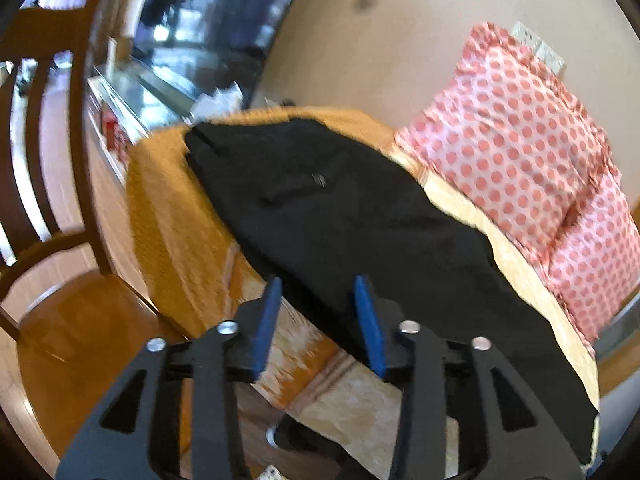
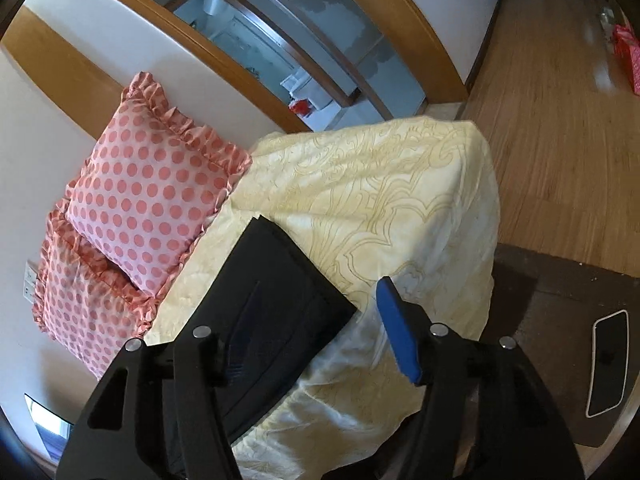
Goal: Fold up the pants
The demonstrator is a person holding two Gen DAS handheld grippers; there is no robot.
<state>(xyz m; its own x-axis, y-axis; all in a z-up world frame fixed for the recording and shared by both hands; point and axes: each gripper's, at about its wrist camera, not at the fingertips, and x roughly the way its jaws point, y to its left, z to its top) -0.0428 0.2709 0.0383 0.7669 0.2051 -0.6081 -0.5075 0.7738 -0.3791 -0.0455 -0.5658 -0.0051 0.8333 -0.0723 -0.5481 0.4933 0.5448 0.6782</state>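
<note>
Pants (image 1: pixel 340 220), black and limp, lie lengthwise along the yellow cover (image 2: pixel 400 184) beside the dotted cushions (image 2: pixel 148 188). Left gripper (image 1: pixel 318 320) hovers over one edge, jaws apart, empty; right gripper (image 2: pixel 320 344) gapes above the hem end. Soft, light cloth: I'd pinch hem corners.

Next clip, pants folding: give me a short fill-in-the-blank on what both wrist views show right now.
1. The pants lying on the bed cover are ____ in colour.
2. The pillows beside the pants have a pattern of pink ____.
3. The left gripper has its fingers ____, with nothing between them.
4. The pads on the fingers are ____ in colour.

Missing words: black; dots; open; blue
</note>
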